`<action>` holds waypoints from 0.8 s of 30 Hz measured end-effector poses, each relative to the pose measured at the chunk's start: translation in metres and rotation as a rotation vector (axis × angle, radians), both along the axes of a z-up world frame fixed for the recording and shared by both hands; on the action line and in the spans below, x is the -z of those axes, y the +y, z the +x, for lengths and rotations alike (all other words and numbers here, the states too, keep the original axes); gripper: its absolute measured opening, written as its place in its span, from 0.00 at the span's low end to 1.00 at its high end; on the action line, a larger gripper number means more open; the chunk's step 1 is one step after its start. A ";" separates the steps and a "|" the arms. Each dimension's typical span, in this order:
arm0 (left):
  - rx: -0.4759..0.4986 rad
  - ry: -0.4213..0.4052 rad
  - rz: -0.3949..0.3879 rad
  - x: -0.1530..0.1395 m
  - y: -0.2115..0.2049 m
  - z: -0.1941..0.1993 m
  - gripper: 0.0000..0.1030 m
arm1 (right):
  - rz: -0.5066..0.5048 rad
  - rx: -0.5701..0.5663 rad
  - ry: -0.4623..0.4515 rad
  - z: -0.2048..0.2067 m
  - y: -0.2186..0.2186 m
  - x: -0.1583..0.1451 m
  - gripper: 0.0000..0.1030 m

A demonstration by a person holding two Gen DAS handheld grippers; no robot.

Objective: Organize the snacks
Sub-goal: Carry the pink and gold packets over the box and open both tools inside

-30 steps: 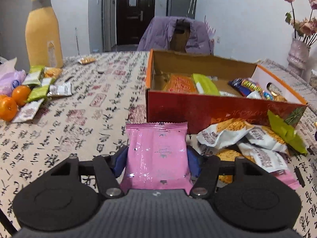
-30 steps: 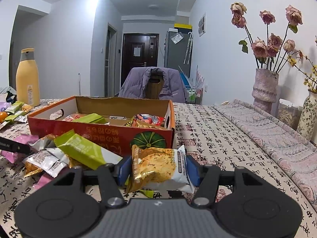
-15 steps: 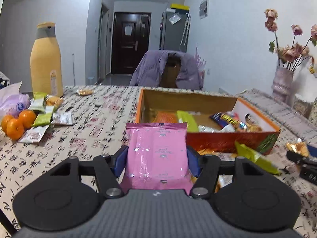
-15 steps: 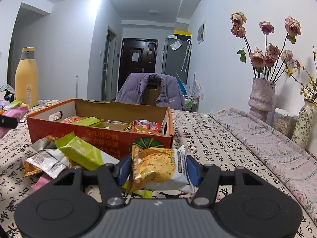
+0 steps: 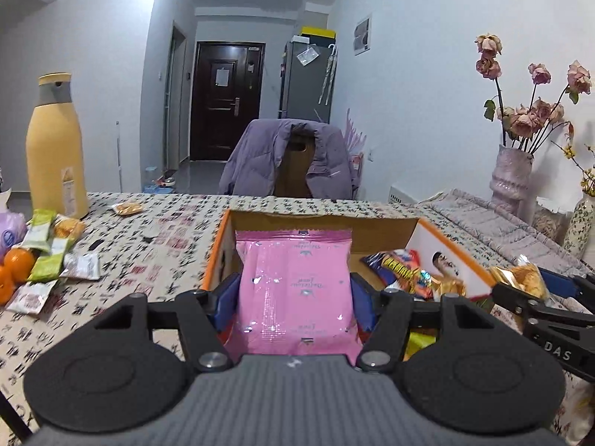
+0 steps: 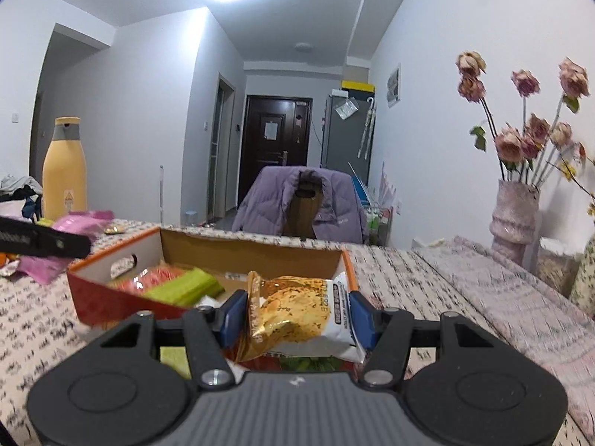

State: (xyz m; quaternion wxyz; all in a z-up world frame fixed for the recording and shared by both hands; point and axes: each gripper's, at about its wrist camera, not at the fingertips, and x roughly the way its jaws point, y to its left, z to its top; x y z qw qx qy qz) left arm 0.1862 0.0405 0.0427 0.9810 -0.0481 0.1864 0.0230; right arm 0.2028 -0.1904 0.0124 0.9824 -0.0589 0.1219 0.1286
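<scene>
Two grippers show from the left wrist camera. The left gripper has its blue pads pressed against the sides of a pink packet, part-closed around it and holding it upright over the near wall of the orange cardboard box. Inside the box lies a dark blue and yellow wrapper. At the right edge the right gripper comes in side-on with a golden packet between its fingers. On the patterned tablecloth to the left lie green and white sachets, oranges and a tall yellow bottle. A chair draped with a purple jacket stands beyond the table, and a vase of dried roses at right.

From the right wrist camera, the right gripper is likewise part-closed on the golden packet, pads touching both sides, held just above the box's near wall. The box holds green bars and a red-orange packet. At far left the left gripper's dark finger crosses the frame with the pink packet behind it; motion blur makes it hard to judge how it sits relative to the box.
</scene>
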 end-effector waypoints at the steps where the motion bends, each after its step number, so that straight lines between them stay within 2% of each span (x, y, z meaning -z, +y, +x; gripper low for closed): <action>1: 0.000 -0.001 -0.003 -0.001 -0.001 0.004 0.61 | 0.000 -0.005 -0.002 0.004 0.003 -0.002 0.56; 14: -0.028 0.011 -0.034 -0.006 -0.003 0.066 0.61 | 0.027 -0.025 0.023 0.069 0.029 -0.020 0.56; 24: -0.052 0.043 -0.043 0.023 0.002 0.099 0.61 | 0.068 0.007 0.069 0.104 0.029 0.001 0.56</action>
